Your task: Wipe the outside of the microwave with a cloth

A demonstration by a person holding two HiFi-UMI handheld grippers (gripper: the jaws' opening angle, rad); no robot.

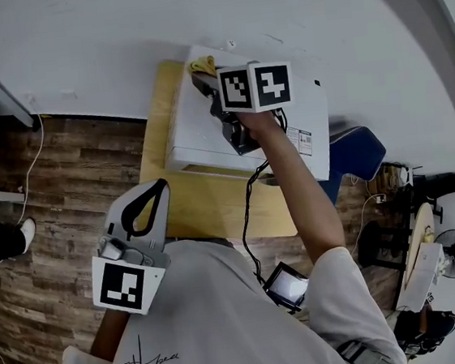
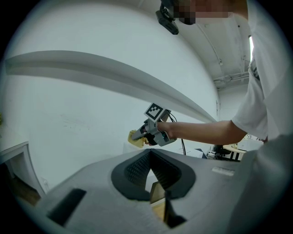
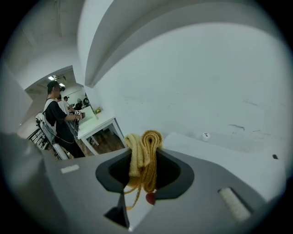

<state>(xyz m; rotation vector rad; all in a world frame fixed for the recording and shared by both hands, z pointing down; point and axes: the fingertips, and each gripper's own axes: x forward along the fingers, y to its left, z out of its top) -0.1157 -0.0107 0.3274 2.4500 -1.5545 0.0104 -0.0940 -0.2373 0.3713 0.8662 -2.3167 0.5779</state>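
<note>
Head view, with both gripper views. A white box-shaped microwave is shown on a light wooden table set against a white wall. The right gripper is reached out over the microwave top. Its jaws are closed on a folded yellow knitted cloth, which bulges out past the jaw tips, with loose threads hanging between them. The cloth is placed at the 11 o'clock corner of the microwave top, next to the wall. Whether it is pressed on the surface or held just above it cannot be settled. The left gripper is held at 7 o'clock from the microwave, well apart from it and off the table edge. Its jaws are brought together and nothing is seen between them.

The step in hand is judged to be the wiping of the top panel, at its far corner. For the next move, the cloth would have to be kept flat against the panel and drawn toward 5 o'clock in overlapping passes. The sides and the front are judged to be left for later.
</note>
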